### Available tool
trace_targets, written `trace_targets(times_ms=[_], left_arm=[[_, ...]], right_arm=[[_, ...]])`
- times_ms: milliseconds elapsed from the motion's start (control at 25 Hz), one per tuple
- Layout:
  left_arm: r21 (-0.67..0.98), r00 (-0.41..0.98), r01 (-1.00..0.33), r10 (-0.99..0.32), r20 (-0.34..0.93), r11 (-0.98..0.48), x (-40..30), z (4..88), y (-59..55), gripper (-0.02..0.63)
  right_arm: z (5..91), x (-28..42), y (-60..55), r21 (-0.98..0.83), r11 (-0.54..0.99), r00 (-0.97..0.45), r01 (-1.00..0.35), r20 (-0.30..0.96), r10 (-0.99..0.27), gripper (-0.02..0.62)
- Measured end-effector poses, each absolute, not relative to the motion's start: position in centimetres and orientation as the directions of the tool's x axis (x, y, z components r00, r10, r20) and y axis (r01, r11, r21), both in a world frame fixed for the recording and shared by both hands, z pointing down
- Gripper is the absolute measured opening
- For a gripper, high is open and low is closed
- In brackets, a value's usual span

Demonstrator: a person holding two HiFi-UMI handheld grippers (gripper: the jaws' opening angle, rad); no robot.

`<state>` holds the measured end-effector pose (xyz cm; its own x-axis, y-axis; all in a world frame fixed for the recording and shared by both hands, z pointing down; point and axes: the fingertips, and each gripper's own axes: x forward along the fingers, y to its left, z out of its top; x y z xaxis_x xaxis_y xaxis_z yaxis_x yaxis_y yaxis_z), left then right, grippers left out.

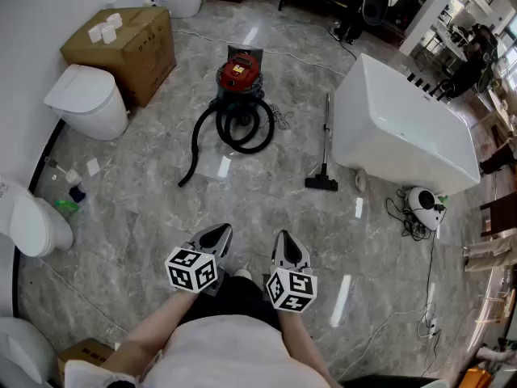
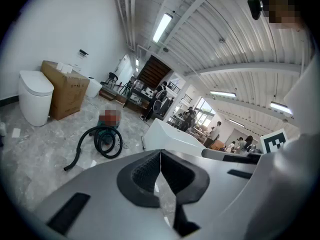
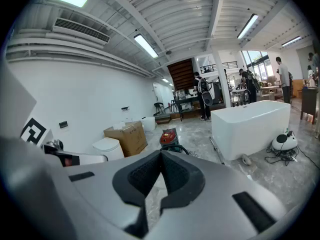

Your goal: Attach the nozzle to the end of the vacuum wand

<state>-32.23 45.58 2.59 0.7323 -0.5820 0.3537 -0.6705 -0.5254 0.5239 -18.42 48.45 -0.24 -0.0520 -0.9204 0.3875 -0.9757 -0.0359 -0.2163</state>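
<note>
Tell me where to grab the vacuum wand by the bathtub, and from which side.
Probably mid-shaft on the vacuum wand, from above on the side facing the canister vacuum. It lies flat, a thin straight tube, with the bathtub close along its other side and the black nozzle at its near end.

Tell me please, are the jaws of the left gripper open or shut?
Shut. In the left gripper view, the left gripper has its two black pads closed together, with nothing between them.

Red-topped vacuum cleaner (image 1: 240, 73) with black hose (image 1: 196, 140), black nozzle (image 1: 321, 183), white bathtub (image 1: 404, 124), brown cardboard box (image 1: 133, 43), grey marbled floor (image 1: 145, 208).
</note>
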Motion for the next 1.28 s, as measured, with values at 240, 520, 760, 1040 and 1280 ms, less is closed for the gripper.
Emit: trace_targets(times_ms=[240,520,760,1040,1280], left_arm=[[0.499,0.75,-0.657,-0.554,0.361,-0.565,-30.9,2.7,46.1,0.011],[0.508,0.754,-0.651,-0.554,0.352,-0.564,-28.8,3.0,45.8,0.011],[0.503,0.742,-0.661,-0.587,0.325,-0.557,-27.5,2.6,44.9,0.011],[0.479,0.752,-0.651,-0.585,0.303,-0.589,-24.9,2.2,45.9,0.011],[0.469,0.77,-0.634,-0.557,0.311,-0.615,-22.7,2.9,44.8,0.011]], right_arm=[[0.0,-18.2,48.5,-0.211,-0.022,-0.062,-0.977,0.384,-0.921,0.015],[-0.3,-15.9,49.0,-0.203,-0.014,-0.059,-0.979,0.35,-0.935,0.015],[-0.4,-14.0,48.6,-0.222,-0.005,-0.069,-0.975,0.326,-0.943,0.015],[0.4,-12.4,49.3,-0.235,0.004,-0.086,-0.972,0.341,-0.936,0.015],[1.6,-10.9,48.8,-0.255,-0.004,-0.09,-0.967,0.352,-0.932,0.015]])
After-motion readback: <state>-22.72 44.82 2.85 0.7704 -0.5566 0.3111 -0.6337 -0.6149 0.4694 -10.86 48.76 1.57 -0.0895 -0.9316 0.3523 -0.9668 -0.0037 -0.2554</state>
